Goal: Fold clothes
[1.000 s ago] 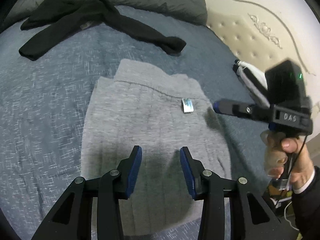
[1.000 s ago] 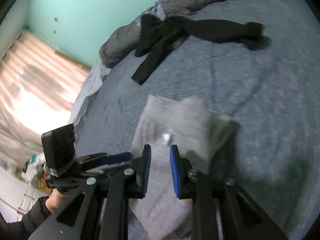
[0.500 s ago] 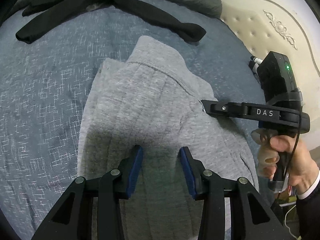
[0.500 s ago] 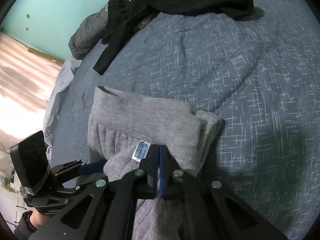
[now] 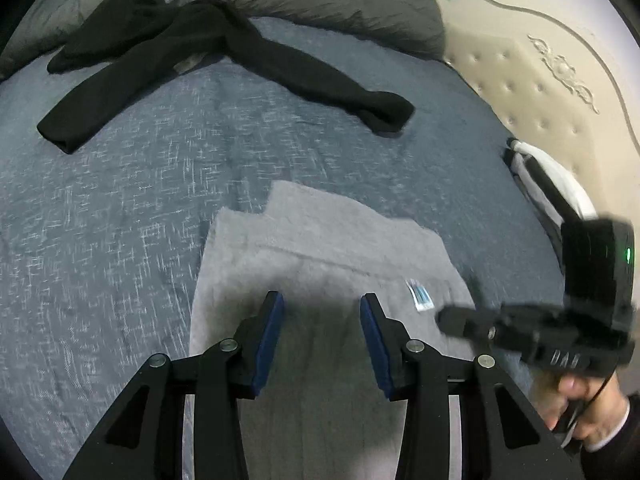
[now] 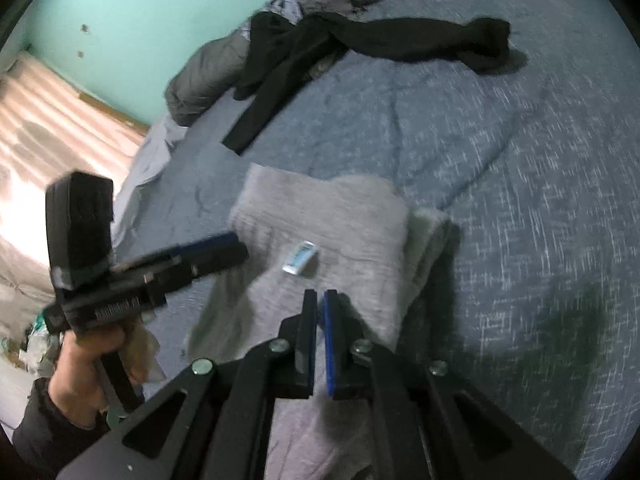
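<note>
Two grippers hover over the folded grey garment (image 5: 320,264) on the bed (image 5: 120,216): left gripper (image 5: 322,308) spread wide and empty, right gripper (image 6: 320,300) nearly closed, gripping nothing.

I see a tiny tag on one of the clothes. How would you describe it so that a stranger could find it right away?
Start at the blue-grey bedspread and find the folded grey garment in front of both grippers. On its top layer lies a small white-and-blue label, the only bright patch on the plain grey knit; the black garment further back shows none.

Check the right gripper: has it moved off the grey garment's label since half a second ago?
Yes. The right gripper has pulled back toward the camera side; the label now lies clear ahead.
</note>
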`<act>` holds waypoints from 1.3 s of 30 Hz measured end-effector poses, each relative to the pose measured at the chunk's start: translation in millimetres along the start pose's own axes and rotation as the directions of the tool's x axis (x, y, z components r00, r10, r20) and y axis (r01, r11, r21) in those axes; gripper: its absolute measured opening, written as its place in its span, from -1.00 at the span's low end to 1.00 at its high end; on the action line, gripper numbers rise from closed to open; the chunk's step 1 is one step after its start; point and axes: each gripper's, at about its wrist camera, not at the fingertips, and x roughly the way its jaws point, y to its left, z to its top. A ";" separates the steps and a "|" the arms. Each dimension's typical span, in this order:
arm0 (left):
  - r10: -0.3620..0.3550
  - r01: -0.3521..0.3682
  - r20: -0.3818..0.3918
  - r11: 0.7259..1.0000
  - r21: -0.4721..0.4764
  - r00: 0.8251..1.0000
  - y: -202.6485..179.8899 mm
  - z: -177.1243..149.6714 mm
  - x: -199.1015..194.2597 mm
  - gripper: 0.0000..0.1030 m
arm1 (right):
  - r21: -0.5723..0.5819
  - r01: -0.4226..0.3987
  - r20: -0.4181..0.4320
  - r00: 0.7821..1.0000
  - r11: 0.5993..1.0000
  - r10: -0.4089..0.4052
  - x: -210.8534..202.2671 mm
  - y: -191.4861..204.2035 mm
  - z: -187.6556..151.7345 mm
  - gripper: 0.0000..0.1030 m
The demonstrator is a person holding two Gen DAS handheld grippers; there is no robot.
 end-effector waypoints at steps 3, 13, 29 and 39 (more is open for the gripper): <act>0.013 -0.014 -0.017 1.000 -0.021 1.000 10.1 4.8 14.8 -0.15 | 0.001 0.030 -0.010 1.000 1.000 -0.030 12.5 -4.6 -0.7 -0.99; -0.010 0.009 -0.007 0.999 -0.047 1.000 18.9 2.1 7.6 -0.14 | 0.040 0.022 -0.014 1.000 0.999 -0.021 3.0 -14.2 -16.2 -1.00; -0.132 0.120 -0.075 0.982 -0.147 0.988 82.0 -95.5 -49.9 0.24 | 0.121 -0.066 -0.051 0.996 0.990 0.073 -47.4 -9.0 -69.9 0.10; -0.197 0.182 -0.105 0.974 -0.134 0.975 73.6 -126.7 -42.0 0.27 | 0.093 -0.072 -0.156 0.984 0.993 0.086 -19.2 8.0 -84.9 0.21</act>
